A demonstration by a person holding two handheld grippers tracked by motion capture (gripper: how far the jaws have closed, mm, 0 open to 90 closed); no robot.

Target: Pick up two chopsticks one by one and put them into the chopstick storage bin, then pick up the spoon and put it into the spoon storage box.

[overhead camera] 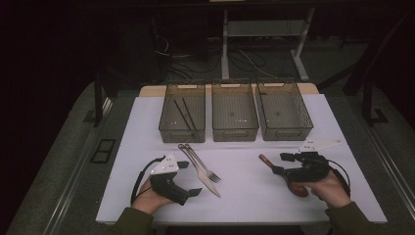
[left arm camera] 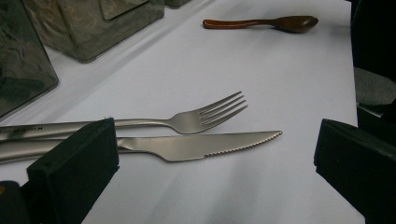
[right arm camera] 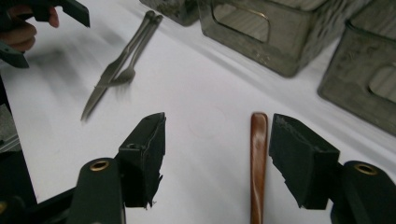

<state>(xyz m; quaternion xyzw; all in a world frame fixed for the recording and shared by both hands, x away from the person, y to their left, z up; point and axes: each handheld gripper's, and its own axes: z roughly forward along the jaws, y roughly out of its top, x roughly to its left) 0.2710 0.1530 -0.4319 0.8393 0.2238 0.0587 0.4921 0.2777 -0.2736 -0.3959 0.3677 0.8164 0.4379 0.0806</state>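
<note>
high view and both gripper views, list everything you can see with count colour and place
clear smoked plastic bins: three, grey-brown, in a row at the table's far edge
thin dark chopsticks: two, black, inside the left bin
steel fork: one, silver, left of centre, beside the knife
serrated steel knife: one, silver, alongside the fork
brown wooden spoon: one, reddish brown, on the right, under the right gripper
white table top: one, white
left gripper: one, black, jaws open near the cutlery
right gripper: one, black, jaws open, spoon handle between them
hands: two, at the near edge
</note>
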